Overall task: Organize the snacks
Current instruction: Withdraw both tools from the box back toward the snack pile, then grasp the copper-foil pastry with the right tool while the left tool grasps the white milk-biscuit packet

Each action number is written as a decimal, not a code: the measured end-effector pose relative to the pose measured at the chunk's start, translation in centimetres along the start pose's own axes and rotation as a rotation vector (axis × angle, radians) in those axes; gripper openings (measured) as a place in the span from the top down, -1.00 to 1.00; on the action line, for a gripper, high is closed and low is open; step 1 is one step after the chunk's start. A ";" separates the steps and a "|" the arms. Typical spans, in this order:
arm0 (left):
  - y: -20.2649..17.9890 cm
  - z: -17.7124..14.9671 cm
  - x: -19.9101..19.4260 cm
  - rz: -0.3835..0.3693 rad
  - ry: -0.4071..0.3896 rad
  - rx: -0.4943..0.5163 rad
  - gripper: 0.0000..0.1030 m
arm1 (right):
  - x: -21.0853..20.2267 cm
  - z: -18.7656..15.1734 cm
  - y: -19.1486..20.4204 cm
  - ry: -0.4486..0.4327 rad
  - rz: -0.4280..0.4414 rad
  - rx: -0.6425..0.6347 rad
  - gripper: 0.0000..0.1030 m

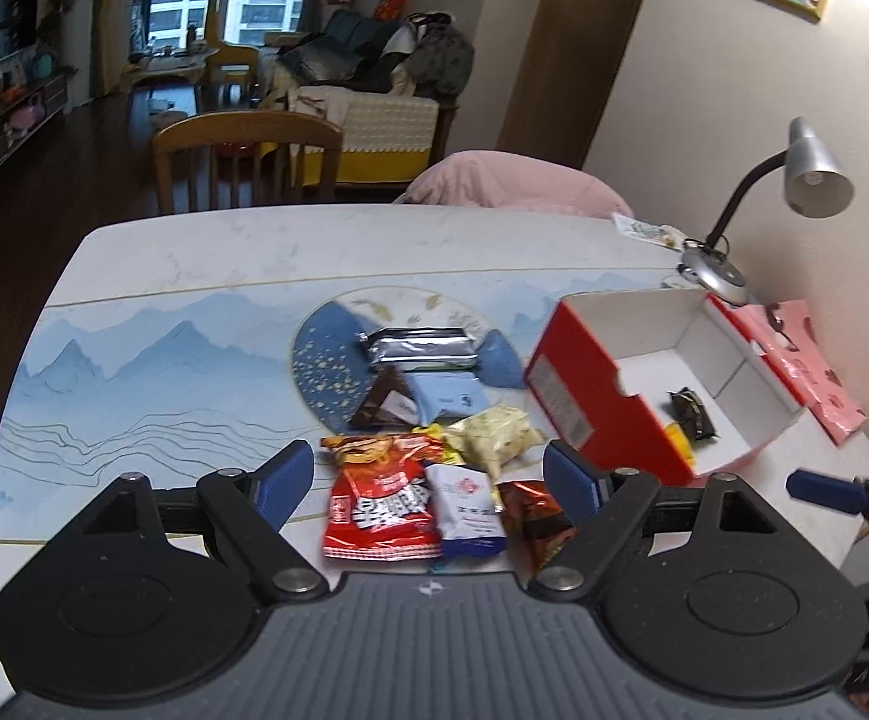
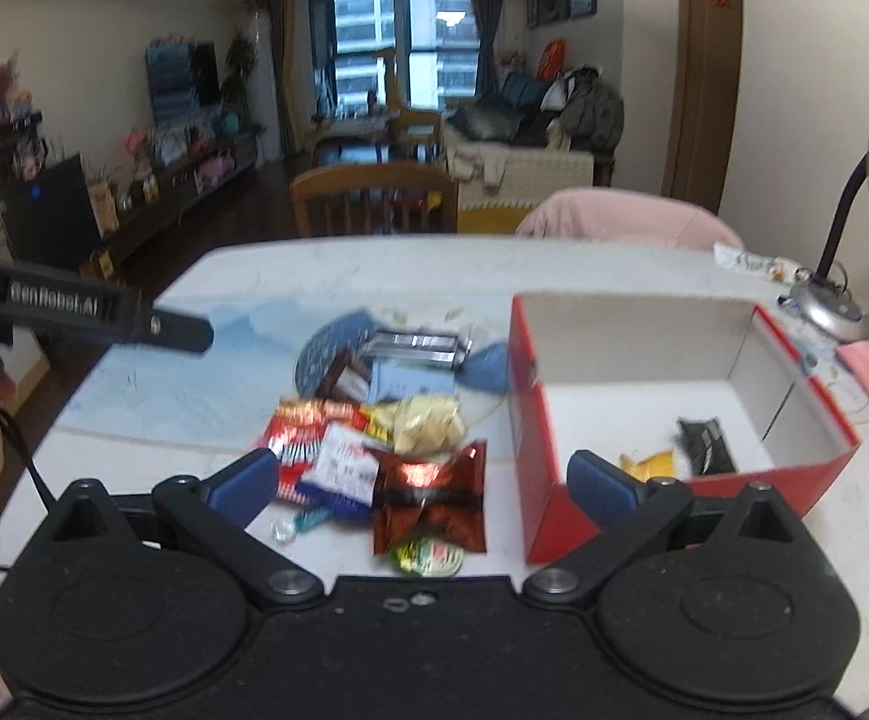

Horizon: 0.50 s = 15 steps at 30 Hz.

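Snacks (image 1: pixel 428 450) lie heaped beside red box (image 1: pixel 602 396).

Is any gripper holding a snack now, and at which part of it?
Nothing is held. The left gripper and the right gripper are both open, above the snack pile.

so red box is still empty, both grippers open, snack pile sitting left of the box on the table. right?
Not quite: the red box is not empty. The right wrist view shows a black packet and a yellow packet lying inside it. The rest holds: left gripper and right gripper are open with nothing gripped, and the snack pile sits left of the box on the table.
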<state>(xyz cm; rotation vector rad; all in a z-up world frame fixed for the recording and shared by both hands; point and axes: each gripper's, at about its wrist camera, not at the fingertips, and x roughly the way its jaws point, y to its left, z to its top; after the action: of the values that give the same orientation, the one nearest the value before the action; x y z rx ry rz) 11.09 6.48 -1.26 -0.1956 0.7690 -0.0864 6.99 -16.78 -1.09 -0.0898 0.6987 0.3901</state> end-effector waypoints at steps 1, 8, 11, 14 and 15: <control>0.2 -0.1 0.3 0.005 0.002 0.001 -0.63 | 0.6 -0.2 0.2 0.013 0.000 -0.003 -0.99; 1.4 -0.8 2.8 0.018 0.060 0.014 -0.63 | 5.0 -1.3 1.0 0.094 -0.016 -0.027 -0.95; 1.9 -1.0 3.5 0.017 0.077 0.003 -0.63 | 7.0 -1.5 1.3 0.120 -0.023 -0.039 -0.93; 2.3 -1.1 4.0 0.025 0.091 0.006 -0.63 | 9.1 -1.5 1.6 0.137 -0.038 -0.063 -0.92; 2.4 -1.1 4.2 0.030 0.096 0.007 -0.63 | 9.7 -1.5 1.6 0.143 -0.045 -0.065 -0.90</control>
<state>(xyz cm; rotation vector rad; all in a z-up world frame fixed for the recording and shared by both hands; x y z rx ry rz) 13.36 8.02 -5.38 -0.1742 0.8665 -0.0701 12.19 -12.51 -8.41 -0.1959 0.8241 0.3656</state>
